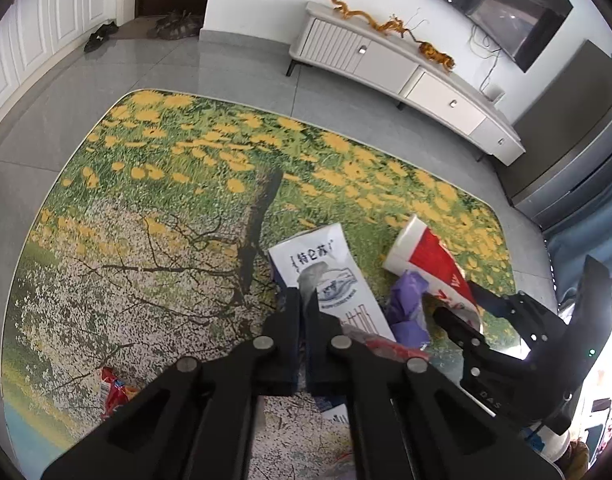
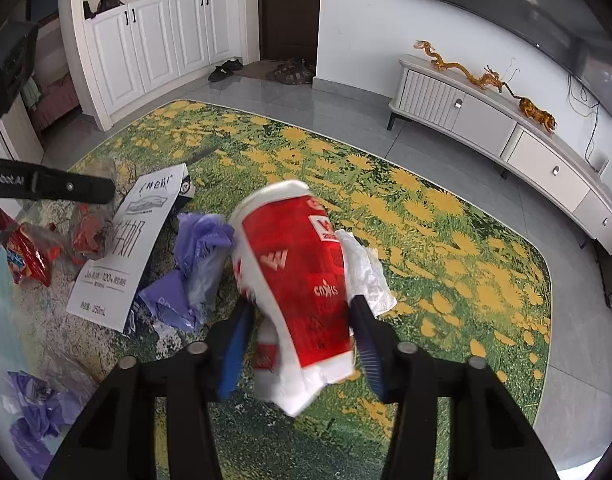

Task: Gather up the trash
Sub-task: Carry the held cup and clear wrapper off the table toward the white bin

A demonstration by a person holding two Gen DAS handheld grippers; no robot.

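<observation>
My left gripper is shut on a crumpled clear plastic bottle with a red label, which lies on top of a flattened white milk carton. In the right wrist view, one left finger crosses that bottle. My right gripper is shut on a dented red and white paper cup, one blue pad against each side. The cup also shows in the left wrist view, with the right fingers at it.
Everything lies on a flowered rug. A purple plastic bag sits between carton and cup, and white crumpled paper is right of the cup. A red snack bag and another purple bag lie left. A low white cabinet lines the far wall.
</observation>
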